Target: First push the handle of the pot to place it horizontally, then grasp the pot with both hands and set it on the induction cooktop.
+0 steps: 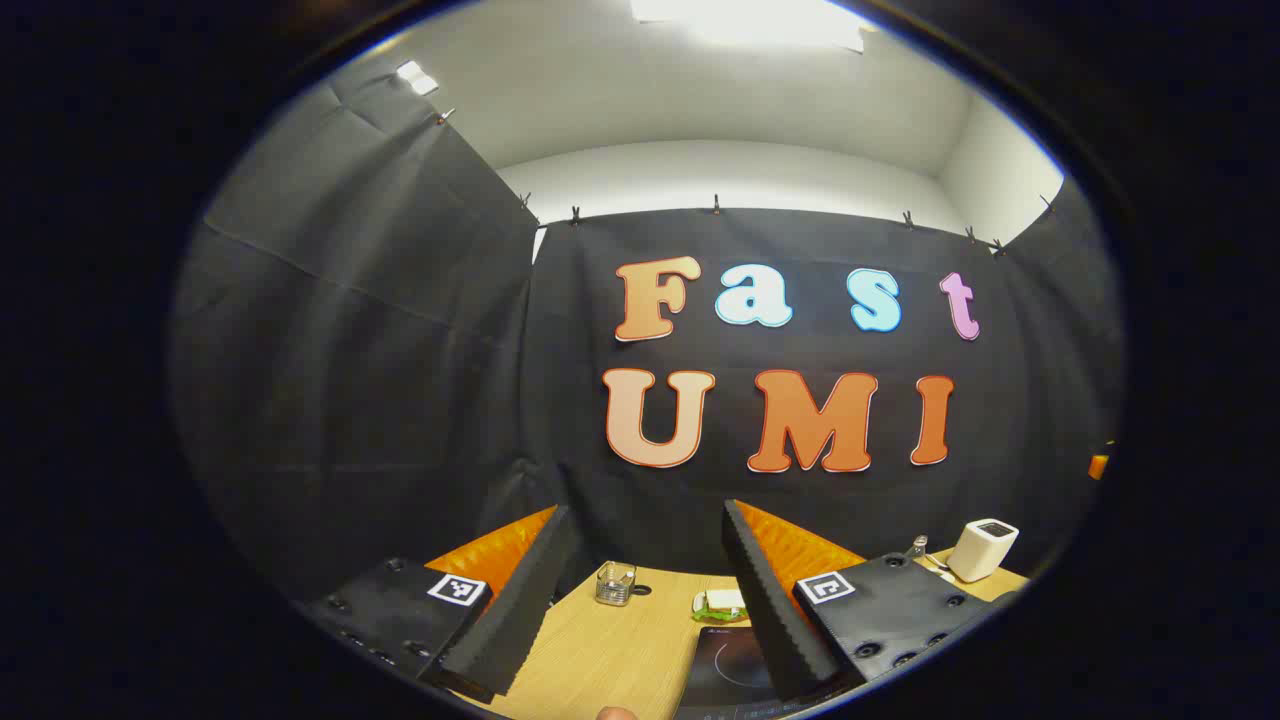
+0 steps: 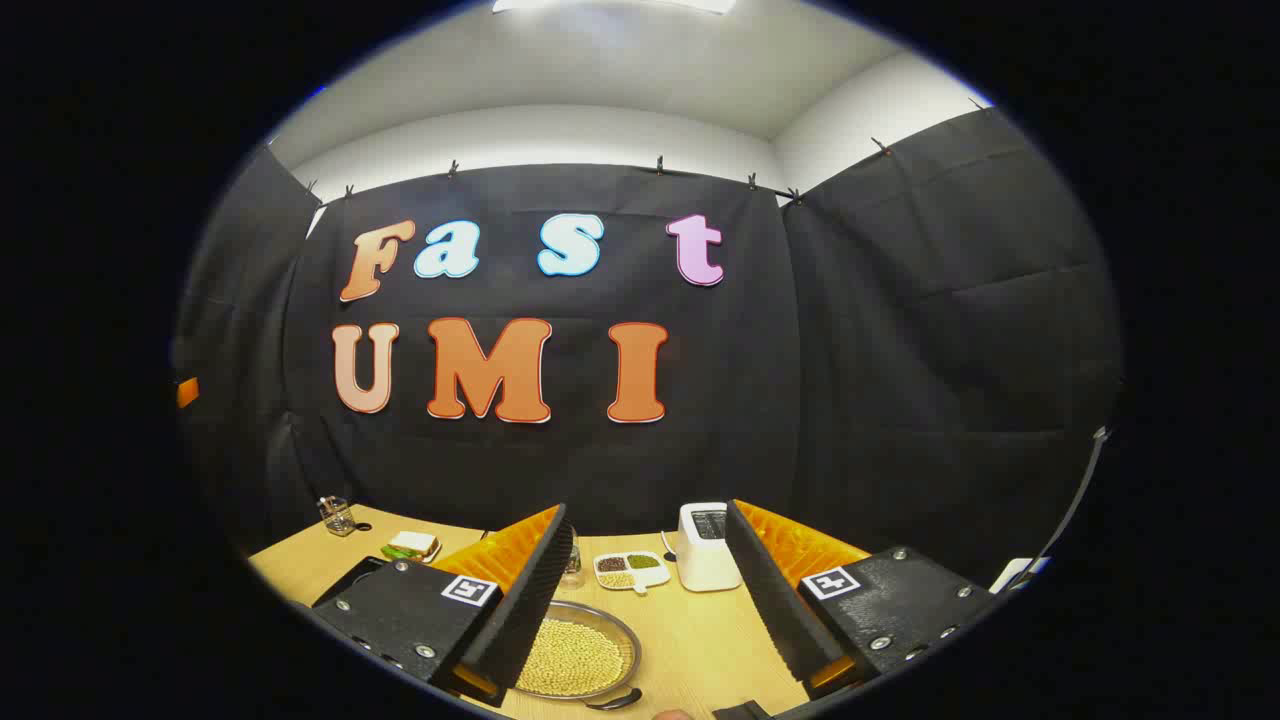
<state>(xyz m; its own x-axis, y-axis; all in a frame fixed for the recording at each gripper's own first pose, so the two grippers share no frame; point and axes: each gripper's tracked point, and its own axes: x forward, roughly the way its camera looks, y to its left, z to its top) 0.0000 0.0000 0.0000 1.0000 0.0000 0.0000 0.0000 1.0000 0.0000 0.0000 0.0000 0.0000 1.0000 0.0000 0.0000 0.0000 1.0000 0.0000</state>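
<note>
Right gripper view looks out over a wooden table (image 2: 700,640) toward the back of the booth. The right gripper (image 2: 650,600) hangs above it with its jaws spread wide and nothing between them. Just below and between the fingers sits the pot (image 2: 575,655), a shallow metal pan filled with pale round beans; its dark handle (image 2: 615,702) shows at the near rim, curving toward the lower edge, though its exact direction is hard to judge this close to the edge. Behind the pot stand a white toaster (image 2: 705,545), a small divided dish of beans (image 2: 628,570) and a small glass jar (image 2: 572,565) partly hidden by the left finger. Farther left lie a sandwich (image 2: 410,545) and a glass cup (image 2: 338,515).

Left gripper view shows the left gripper (image 1: 650,600), also wide open and empty, raised over the table. The induction cooktop (image 1: 725,665) lies dark and flat under its right finger, bare of any pot. Beyond sit the glass cup (image 1: 615,582), the sandwich (image 1: 720,603) and the toaster (image 1: 982,548).

By my judgement the task is at its very start: the handle is not yet pushed and neither claw touches the pot. The next move calls for the right gripper to drop to the handle and nudge it sideways until it lies level; afterwards both claws must close on the pot.
</note>
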